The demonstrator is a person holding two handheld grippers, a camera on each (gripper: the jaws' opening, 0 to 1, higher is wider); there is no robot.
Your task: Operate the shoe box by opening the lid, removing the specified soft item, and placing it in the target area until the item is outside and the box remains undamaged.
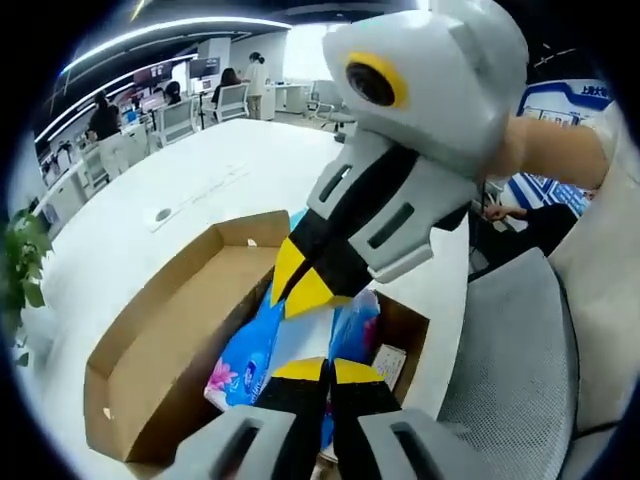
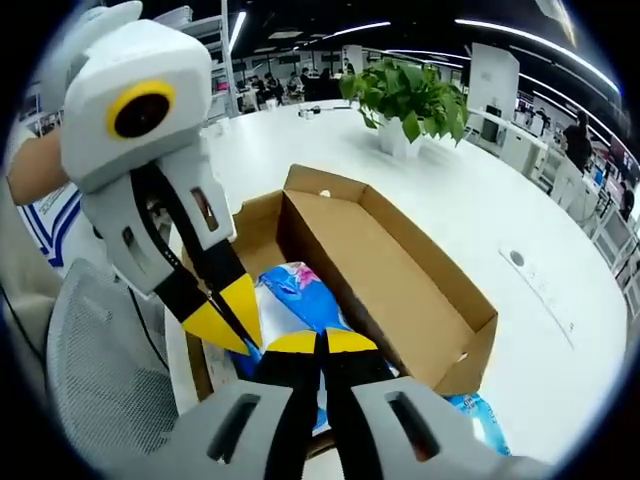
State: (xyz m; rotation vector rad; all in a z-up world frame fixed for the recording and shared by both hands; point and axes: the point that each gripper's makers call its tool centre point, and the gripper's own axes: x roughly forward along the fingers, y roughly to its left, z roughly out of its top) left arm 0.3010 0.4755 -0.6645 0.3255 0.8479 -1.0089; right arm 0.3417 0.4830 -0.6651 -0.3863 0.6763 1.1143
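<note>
while both hover over the open shoe box (image 2: 400,270), left gripper (image 1: 325,368) clenched, right gripper (image 2: 320,342) clenched

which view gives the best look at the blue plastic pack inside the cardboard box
The left gripper view: the blue plastic pack lies in the cardboard box showing its floral print. In the right gripper view, both grippers cover much of the pack.

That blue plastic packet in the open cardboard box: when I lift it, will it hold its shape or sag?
The blue plastic packet looks soft: its film is wrinkled, so it will probably sag and crumple if lifted by one end. The glossy film may also slip between the fingers. It seems light for its size. It lies inside the open brown cardboard box, so dragging it could catch a wall.
</note>
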